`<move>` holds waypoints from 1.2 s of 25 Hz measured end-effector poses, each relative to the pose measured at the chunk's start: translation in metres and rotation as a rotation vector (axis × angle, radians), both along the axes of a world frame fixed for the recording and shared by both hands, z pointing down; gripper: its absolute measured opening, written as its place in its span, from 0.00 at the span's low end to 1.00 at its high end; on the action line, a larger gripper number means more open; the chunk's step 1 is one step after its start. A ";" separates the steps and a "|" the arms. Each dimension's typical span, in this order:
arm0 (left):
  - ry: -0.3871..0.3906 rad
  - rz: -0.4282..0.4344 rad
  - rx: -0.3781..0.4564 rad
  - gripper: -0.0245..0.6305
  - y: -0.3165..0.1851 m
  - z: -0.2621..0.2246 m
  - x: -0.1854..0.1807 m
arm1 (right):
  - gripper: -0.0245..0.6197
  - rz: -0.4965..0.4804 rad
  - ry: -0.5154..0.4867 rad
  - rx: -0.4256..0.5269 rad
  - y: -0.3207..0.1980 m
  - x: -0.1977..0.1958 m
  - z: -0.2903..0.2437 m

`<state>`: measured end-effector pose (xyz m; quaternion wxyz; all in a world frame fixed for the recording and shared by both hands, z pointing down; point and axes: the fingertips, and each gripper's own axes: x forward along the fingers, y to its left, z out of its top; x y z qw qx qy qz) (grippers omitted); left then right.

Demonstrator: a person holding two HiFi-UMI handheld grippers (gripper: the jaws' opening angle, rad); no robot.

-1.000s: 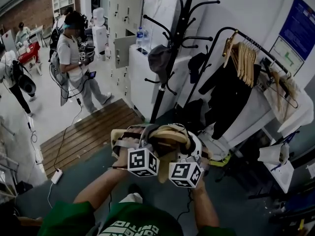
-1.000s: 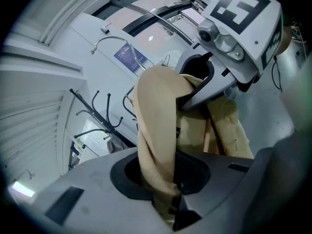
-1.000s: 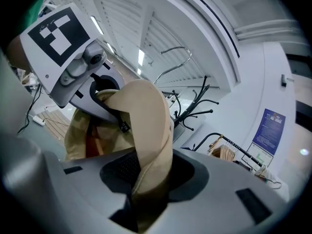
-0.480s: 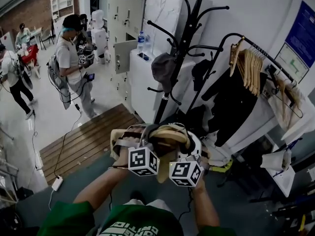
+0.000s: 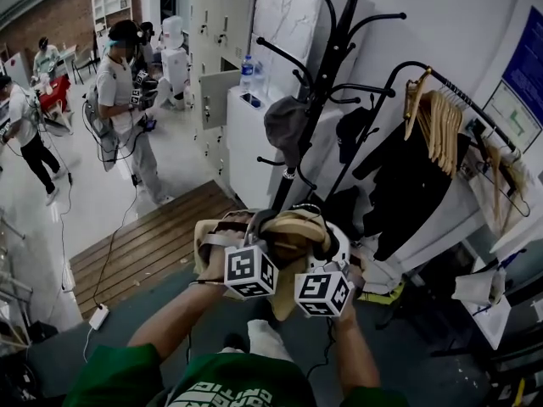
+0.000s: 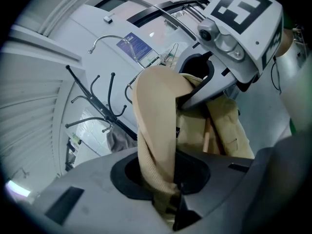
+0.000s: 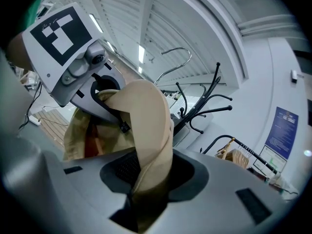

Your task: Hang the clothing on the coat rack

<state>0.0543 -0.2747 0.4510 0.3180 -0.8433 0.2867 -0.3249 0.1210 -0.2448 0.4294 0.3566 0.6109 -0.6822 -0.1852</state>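
Observation:
I hold a tan garment (image 5: 293,231) bunched between both grippers, at chest height in front of the black coat rack (image 5: 327,83). My left gripper (image 6: 168,199) is shut on a twisted fold of the tan garment (image 6: 156,130). My right gripper (image 7: 146,194) is shut on another fold of the tan garment (image 7: 151,126). In the head view the marker cubes of the left gripper (image 5: 250,271) and right gripper (image 5: 322,292) sit side by side under the cloth. The rack (image 7: 204,106) stands beyond, with a grey cap (image 5: 284,121) and a dark cap (image 5: 349,130) on its hooks.
A clothes rail (image 5: 450,100) with wooden hangers and a black coat (image 5: 411,181) stands at right. White lockers (image 5: 246,125) with a water bottle (image 5: 246,70) are behind the rack. Two people (image 5: 123,100) stand at far left near a wooden platform (image 5: 144,244).
The head view has shifted slightly, so the rack and rail sit a little further right and higher. Both grippers keep their hold on the tan garment.

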 end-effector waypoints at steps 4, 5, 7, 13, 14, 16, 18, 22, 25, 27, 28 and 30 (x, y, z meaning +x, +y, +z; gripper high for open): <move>-0.004 -0.004 -0.012 0.15 -0.020 0.003 0.010 | 0.25 -0.010 -0.001 -0.008 -0.021 0.010 0.003; -0.005 -0.005 -0.014 0.15 -0.025 0.003 0.013 | 0.25 -0.011 -0.002 -0.009 -0.026 0.013 0.003; -0.008 -0.007 -0.017 0.15 -0.036 0.002 0.018 | 0.25 -0.013 -0.004 -0.011 -0.037 0.019 0.002; -0.009 -0.019 -0.023 0.14 -0.075 0.004 0.033 | 0.25 -0.025 0.000 -0.015 -0.077 0.033 0.003; -0.008 -0.022 -0.024 0.14 -0.081 0.004 0.034 | 0.25 -0.027 0.001 -0.014 -0.083 0.035 0.002; -0.008 -0.026 -0.024 0.14 -0.093 0.002 0.037 | 0.25 -0.031 0.003 -0.011 -0.095 0.037 0.000; -0.007 -0.032 -0.023 0.14 -0.105 -0.001 0.040 | 0.25 -0.035 0.004 -0.010 -0.108 0.040 -0.002; -0.013 -0.037 -0.026 0.14 -0.131 -0.006 0.045 | 0.25 -0.039 0.001 -0.007 -0.134 0.045 -0.008; -0.023 -0.033 -0.039 0.14 -0.149 -0.010 0.047 | 0.25 -0.033 -0.001 -0.009 -0.152 0.048 -0.012; -0.026 -0.034 -0.044 0.14 -0.162 -0.013 0.048 | 0.25 -0.027 -0.002 -0.013 -0.165 0.049 -0.016; -0.027 -0.035 -0.047 0.14 -0.168 -0.015 0.049 | 0.25 -0.024 -0.002 -0.015 -0.171 0.050 -0.018; -0.030 -0.036 -0.052 0.14 -0.181 -0.017 0.051 | 0.25 -0.019 -0.002 -0.019 -0.183 0.052 -0.021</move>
